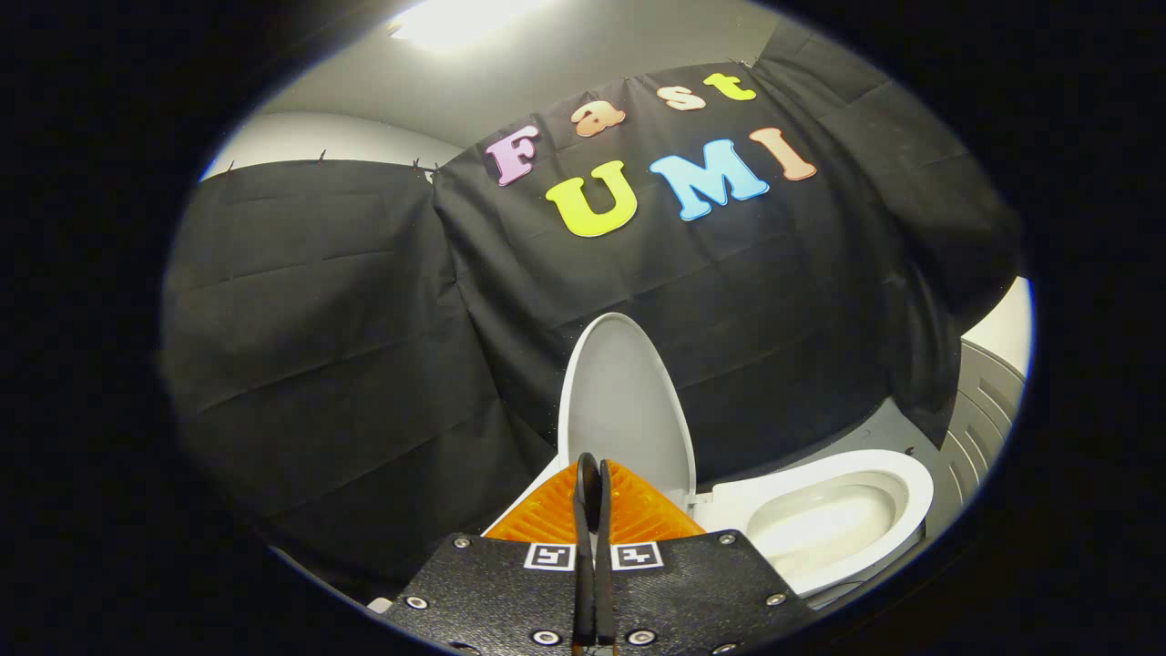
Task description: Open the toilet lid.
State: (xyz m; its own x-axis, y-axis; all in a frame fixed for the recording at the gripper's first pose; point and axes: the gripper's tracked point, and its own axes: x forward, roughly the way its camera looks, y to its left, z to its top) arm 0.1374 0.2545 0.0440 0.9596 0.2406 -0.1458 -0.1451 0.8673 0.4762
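Lid (627, 401) of the toilet stands raised just beyond the fingertips, its pale underside facing the camera and its top edge leaning back toward the black cloth wall (346, 319). Judging from that, the opening looks essentially done. Bowl and seat rim (833, 510) lie open off to the right of the fingers, with the hinge end sitting close to the lid's base.

The gripper (592, 474) points at the lower part of the lid, its two fingers pressed together with nothing visible between them. Whether the tips touch the lid cannot be told; they sit right in front of it.

The main risk is the lid dropping back. If it stands near its balance point rather than resting against the wall or a tank, pulling the gripper away sharply, or catching the lid's edge with the tips on the way out, could tip it forward and slam it onto the seat. Pushing too hard backward could instead strain the hinge or drag the cloth.
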